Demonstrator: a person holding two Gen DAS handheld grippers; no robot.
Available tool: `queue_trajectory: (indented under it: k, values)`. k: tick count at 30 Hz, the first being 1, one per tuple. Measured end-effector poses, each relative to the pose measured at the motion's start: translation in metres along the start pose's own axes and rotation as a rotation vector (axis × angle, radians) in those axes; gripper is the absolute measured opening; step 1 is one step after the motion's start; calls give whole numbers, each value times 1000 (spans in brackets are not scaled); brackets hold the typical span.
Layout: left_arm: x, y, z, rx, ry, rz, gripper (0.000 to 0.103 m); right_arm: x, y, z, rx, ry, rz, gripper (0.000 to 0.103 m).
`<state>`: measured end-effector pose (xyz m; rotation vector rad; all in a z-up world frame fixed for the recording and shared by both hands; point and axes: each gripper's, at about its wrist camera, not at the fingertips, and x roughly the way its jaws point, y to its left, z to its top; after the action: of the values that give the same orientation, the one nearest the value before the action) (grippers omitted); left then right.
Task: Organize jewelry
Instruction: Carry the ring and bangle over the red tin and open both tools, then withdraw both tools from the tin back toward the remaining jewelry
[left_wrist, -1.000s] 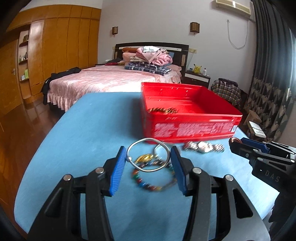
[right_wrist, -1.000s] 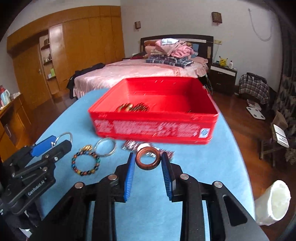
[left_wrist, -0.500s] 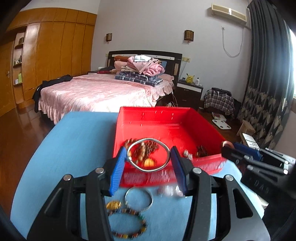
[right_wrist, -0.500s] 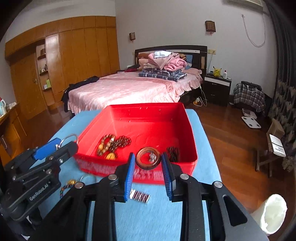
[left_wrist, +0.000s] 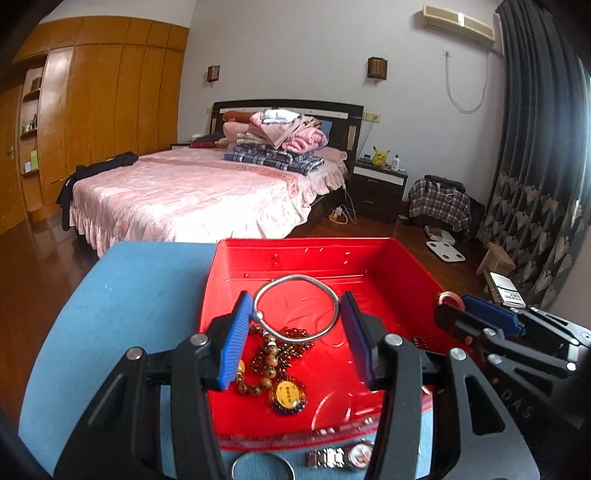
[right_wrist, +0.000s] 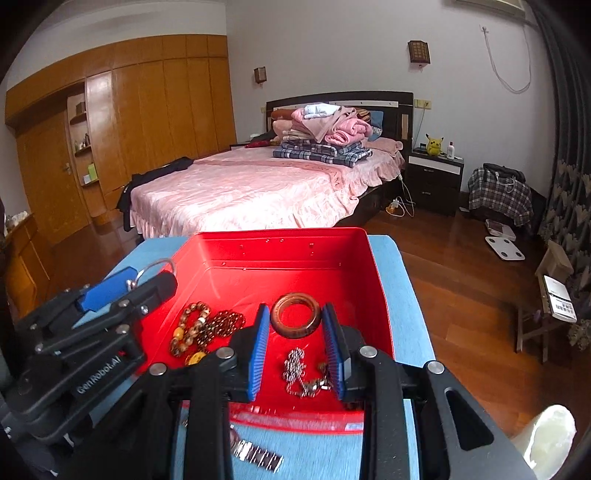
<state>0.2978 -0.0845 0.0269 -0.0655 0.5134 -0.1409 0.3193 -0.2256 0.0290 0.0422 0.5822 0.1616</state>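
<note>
Now, above the red bin (left_wrist: 402, 266), my left gripper (left_wrist: 295, 317) grips a silver bangle (left_wrist: 295, 308), my right gripper (right_wrist: 295, 317) a brown wooden ring (right_wrist: 295, 319); lower, then open the jaws gently.

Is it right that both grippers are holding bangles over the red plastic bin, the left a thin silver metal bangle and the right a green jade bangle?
Not quite. The right gripper holds a brown wooden bangle, not green jade; the right wrist view shows it. The left gripper does hold the thin silver metal bangle, both over the red plastic bin.
</note>
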Motion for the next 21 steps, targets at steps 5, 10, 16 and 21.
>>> queue_trajectory:
  k: [5,10,16,21]
  values:
    - [19,5,1,9,18,10,47,13,-1,1,-16,14,-1,29]
    - [32,8,2,9,28,16,47,26,-3,0,-7,29,7,29]
    - [45,13,3,1,57,22,49,37,-3,2,-8,48,-5,44]
    - [41,23,4,-28,55,32,64,33,-6,2,-2,37,-25,57]
